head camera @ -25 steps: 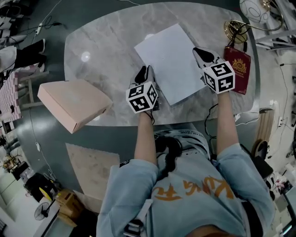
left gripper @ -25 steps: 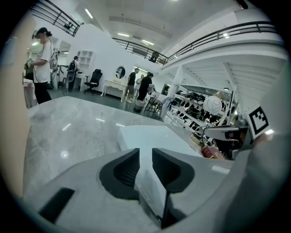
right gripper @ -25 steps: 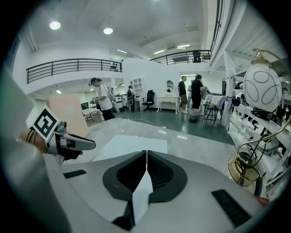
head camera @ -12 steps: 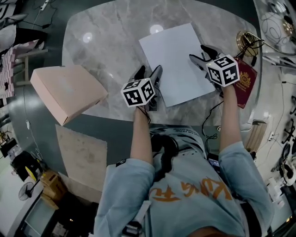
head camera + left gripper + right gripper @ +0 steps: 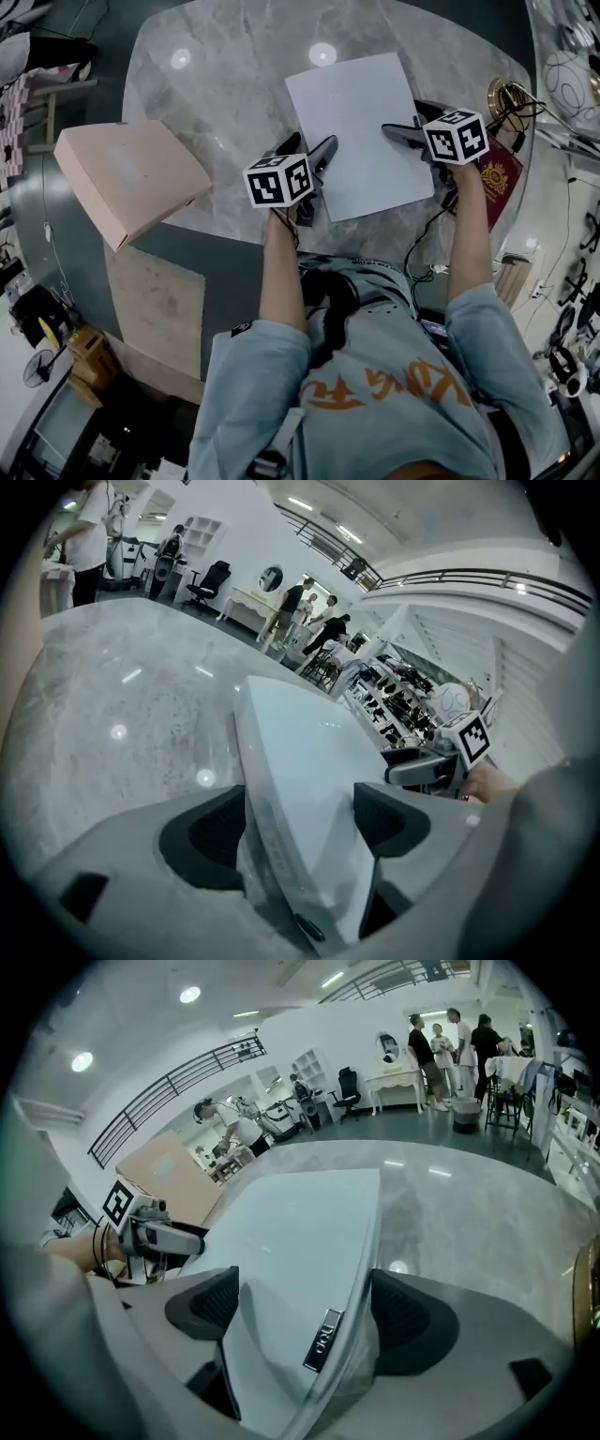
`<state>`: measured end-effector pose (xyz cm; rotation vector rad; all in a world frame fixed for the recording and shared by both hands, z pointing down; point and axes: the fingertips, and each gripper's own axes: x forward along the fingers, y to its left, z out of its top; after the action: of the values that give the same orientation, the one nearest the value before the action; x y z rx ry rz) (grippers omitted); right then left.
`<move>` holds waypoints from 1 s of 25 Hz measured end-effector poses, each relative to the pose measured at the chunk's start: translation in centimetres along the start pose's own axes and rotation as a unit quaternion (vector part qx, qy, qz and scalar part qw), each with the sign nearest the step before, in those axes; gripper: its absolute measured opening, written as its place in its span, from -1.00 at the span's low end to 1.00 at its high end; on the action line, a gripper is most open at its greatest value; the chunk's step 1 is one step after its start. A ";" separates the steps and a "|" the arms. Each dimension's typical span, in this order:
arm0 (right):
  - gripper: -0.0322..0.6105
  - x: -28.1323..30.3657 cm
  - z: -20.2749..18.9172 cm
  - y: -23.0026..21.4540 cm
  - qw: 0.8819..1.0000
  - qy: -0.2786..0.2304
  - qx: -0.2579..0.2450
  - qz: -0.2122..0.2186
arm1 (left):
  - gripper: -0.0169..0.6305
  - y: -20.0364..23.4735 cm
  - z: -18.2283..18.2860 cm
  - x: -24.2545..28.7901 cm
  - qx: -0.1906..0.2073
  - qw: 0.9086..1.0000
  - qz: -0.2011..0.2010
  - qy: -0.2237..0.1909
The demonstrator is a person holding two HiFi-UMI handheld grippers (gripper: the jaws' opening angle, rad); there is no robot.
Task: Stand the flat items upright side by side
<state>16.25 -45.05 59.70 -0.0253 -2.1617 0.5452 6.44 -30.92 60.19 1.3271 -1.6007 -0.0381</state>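
Head view stares steeply down over the worktop's (image 5: 234, 112) near edge. Both gripper views sit low and close, facing inward from opposite sides, sharing the white folder (image 5: 361, 131).

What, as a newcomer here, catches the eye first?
A white flat item lies on the grey marble table, its near edges between the jaws of the left gripper and right gripper, which have just been opening. A pink box overhangs the left edge; a red passport lies far right.

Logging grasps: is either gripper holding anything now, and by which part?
Nothing is held. The left gripper and right gripper each straddle a side edge of the white flat item; their jaws have just been opening.
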 end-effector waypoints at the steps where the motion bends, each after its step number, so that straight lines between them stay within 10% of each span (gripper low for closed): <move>1: 0.46 0.2 0.0 0.0 1.000 0.003 0.001 0.004 | 0.21 0.0 0.0 0.1 -0.002 1.000 -0.002 0.004; 25: 0.43 -0.5 0.7 1.5 0.999 -0.018 -0.027 -0.016 | 0.16 -0.7 0.4 -0.8 0.047 0.999 -0.009 0.001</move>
<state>15.79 -44.08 58.41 -0.0103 -2.2069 0.4717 6.59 -30.82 59.02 1.4129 -1.6065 0.0283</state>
